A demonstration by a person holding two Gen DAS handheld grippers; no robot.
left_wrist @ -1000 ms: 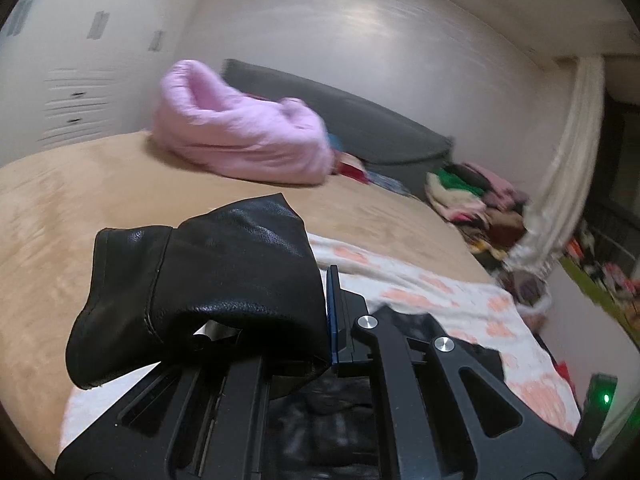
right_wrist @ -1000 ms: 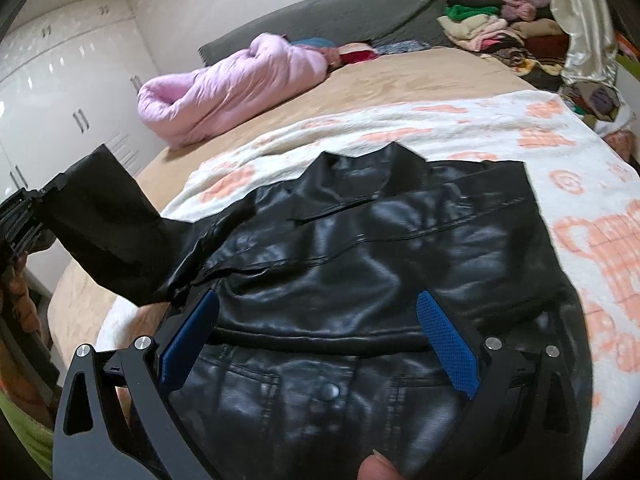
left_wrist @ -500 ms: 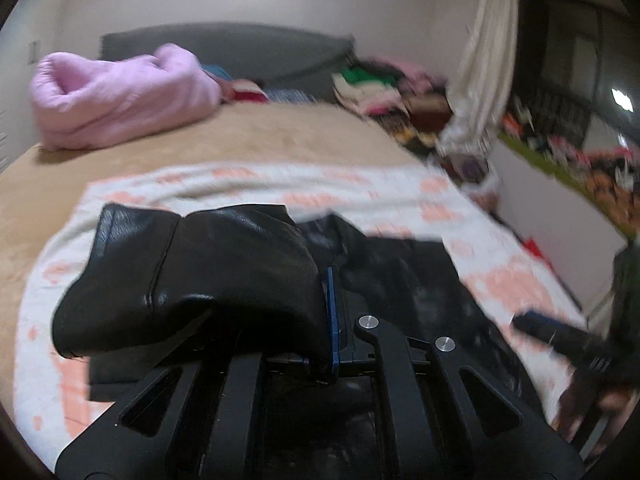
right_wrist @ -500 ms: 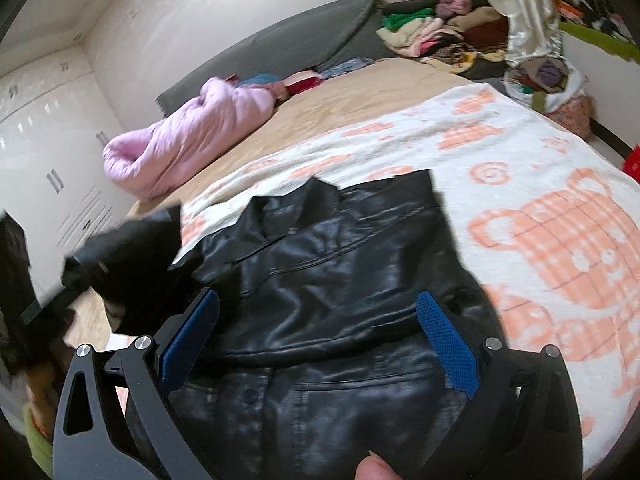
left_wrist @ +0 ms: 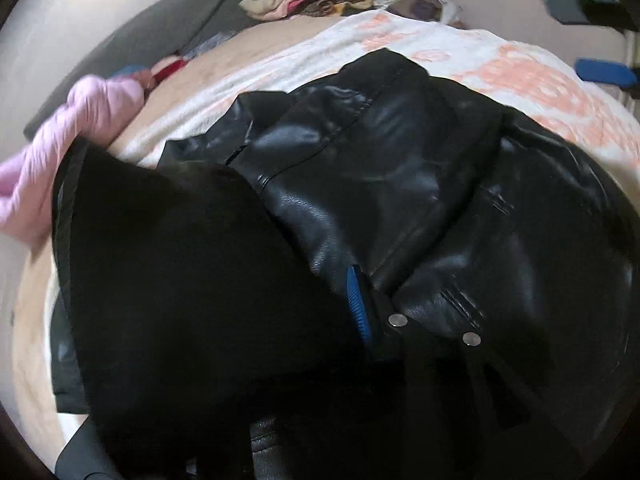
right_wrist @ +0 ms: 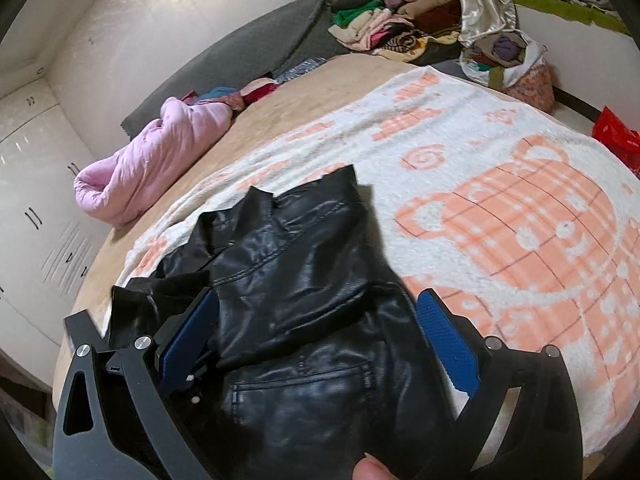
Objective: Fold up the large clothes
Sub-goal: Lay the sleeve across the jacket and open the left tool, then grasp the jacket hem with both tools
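Right wrist view: the jacket [right_wrist: 304, 280] lies at lower centre on the blanket [right_wrist: 500, 208], which covers the bed [right_wrist: 320, 92]. The quilt [right_wrist: 160, 156] sits on the bed at upper left, behind the jacket. A clothes pile [right_wrist: 392, 28] occupies the upper right, beyond the bed.

bare patterned blanket [right_wrist: 500, 168] right of the black jacket [right_wrist: 304, 280]; pink quilt [right_wrist: 160, 160] well off left
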